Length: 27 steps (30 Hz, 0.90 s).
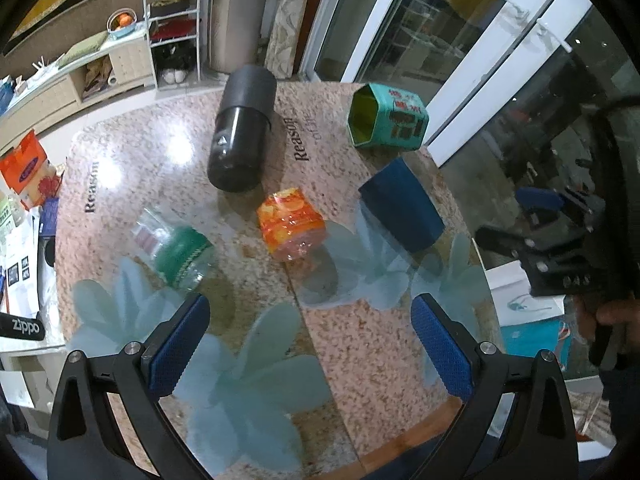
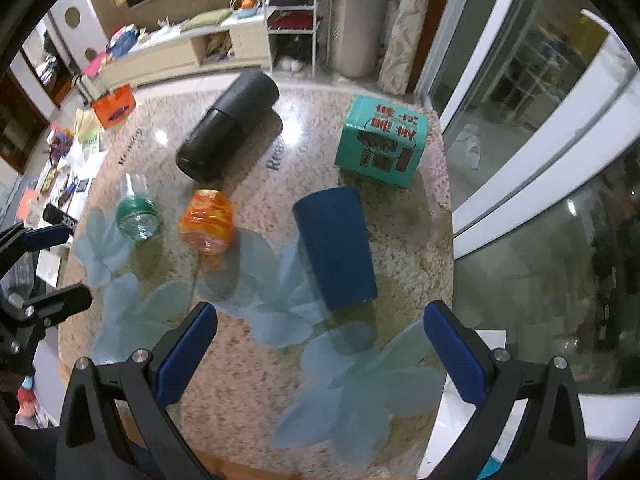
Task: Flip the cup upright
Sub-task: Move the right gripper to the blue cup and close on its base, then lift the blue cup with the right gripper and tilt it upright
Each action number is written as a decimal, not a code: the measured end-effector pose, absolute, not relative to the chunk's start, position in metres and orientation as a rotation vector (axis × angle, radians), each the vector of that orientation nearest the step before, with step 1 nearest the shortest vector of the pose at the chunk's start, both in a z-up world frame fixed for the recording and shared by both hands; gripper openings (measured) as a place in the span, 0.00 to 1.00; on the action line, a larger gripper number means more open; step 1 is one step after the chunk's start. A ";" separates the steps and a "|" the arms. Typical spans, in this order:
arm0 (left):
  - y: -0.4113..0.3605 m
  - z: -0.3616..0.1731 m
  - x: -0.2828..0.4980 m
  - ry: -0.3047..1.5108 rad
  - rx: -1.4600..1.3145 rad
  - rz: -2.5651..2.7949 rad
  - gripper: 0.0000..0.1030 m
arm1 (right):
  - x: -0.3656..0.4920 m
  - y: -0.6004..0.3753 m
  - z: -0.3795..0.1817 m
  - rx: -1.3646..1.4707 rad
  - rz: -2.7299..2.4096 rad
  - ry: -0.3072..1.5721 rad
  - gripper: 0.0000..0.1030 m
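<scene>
Approach step, nothing grasped: right gripper [image 2: 320,344] hangs spread wide just short of the blue cup [image 2: 334,248], which lies on its side beside the teal box [image 2: 380,142]; left gripper [image 1: 310,340] also spread, empty. Next, I judge: close on the smooth tapered plastic wall and tip it up on the glossy glass table [image 2: 400,216].

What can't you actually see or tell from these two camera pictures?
- Blue cup: its mouth faces away in both views, so the inside is hidden.
- Clear bottle: label blurred, left view.
- Teal box: print too small, right view.
- Table: near edge hidden by gripper.
</scene>
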<state>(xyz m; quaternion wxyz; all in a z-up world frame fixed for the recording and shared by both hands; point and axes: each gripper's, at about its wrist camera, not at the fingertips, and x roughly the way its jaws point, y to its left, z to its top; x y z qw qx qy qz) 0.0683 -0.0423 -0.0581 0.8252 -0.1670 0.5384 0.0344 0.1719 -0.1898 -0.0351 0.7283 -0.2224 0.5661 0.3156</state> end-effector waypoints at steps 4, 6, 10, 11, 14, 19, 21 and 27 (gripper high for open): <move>-0.046 -0.071 0.079 1.180 -0.378 0.114 0.98 | 0.196 -0.185 -0.059 -0.518 0.729 1.300 1.00; -0.046 -0.079 0.082 1.197 -0.395 0.138 0.98 | 0.206 -0.182 -0.073 -0.531 0.748 1.323 1.00; -0.046 -0.094 0.086 1.236 -0.416 0.191 0.98 | 0.220 -0.175 -0.103 -0.594 0.773 1.352 1.00; -0.047 -0.097 0.086 1.242 -0.423 0.196 0.98 | 0.222 -0.174 -0.110 -0.604 0.777 1.360 1.00; -0.050 -0.106 0.086 1.264 -0.433 0.210 0.98 | 0.229 -0.172 -0.131 -0.590 0.810 1.411 1.00; -0.054 -0.120 0.083 1.303 -0.446 0.235 0.98 | 0.234 -0.168 -0.147 -0.595 0.821 1.430 1.00; -0.054 -0.126 0.080 1.315 -0.465 0.236 0.98 | 0.235 -0.169 -0.151 -0.599 0.814 1.444 1.00; -0.051 -0.136 0.077 1.328 -0.478 0.254 0.98 | 0.236 -0.179 -0.149 -0.612 0.785 1.425 0.72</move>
